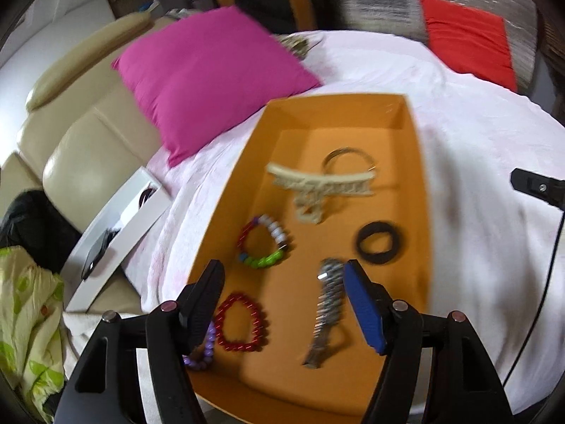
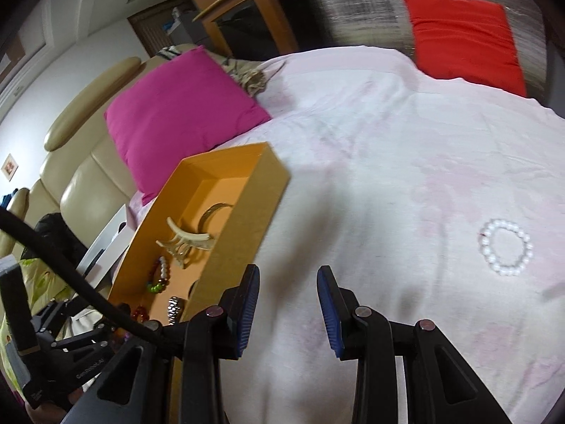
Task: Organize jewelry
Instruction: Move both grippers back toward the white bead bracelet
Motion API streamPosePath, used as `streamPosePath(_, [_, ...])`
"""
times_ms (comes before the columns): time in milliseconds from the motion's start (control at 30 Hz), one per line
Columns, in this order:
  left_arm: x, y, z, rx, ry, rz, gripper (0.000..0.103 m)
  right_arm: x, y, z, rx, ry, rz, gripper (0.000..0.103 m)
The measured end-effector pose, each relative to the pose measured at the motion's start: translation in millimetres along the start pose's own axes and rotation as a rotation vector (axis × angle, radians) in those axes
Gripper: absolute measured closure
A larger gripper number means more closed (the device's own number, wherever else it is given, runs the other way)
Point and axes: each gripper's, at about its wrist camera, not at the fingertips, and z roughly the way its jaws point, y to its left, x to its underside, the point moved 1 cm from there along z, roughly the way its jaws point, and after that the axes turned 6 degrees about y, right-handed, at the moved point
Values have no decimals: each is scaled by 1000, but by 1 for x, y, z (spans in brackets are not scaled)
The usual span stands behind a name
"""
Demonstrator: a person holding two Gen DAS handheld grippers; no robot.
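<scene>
Orange box sits on pink-white bedsheet, used as landmark. Left gripper hangs over near end of box, fingers apart, nothing between pads; no earlier pic so only state given. Inside box: red bead bracelet near front-left, purple bead bracelet at front-left corner partly behind left finger, metal watch near front-right just beside blue pad, multicolor bead bracelet mid-left, black hair tie mid-right, cream hair claw past middle, thin metal bangle toward far end, touching/overlapping claw. Right gripper is outside box, just right of its near side over bare sheet, fingers apart w/ gap, holding nothing. White bead bracelet lies on sheet well right of box, not in it. Magenta pillow behind-left of box, red pillow far behind-right. Beige sofa left of box. Pics somewhat motion-blurred
</scene>
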Motion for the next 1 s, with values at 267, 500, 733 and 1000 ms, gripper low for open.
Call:
streamPosePath(267, [-22, -62, -26, 44, -39, 65, 30, 0, -49, -30, 31, -31, 91, 60])
streamPosePath(500, [-32, -133, -14, 108, -6, 105, 30, 5, -100, -38, 112, 10, 179, 60])
streamPosePath(733, [-48, -175, 16, 88, -8, 120, 30, 16, -135, -51, 209, 43, 216, 60])
streamPosePath(1000, [-53, -192, 30, 144, -41, 135, 30, 28, -174, -55, 248, 58, 292, 60])
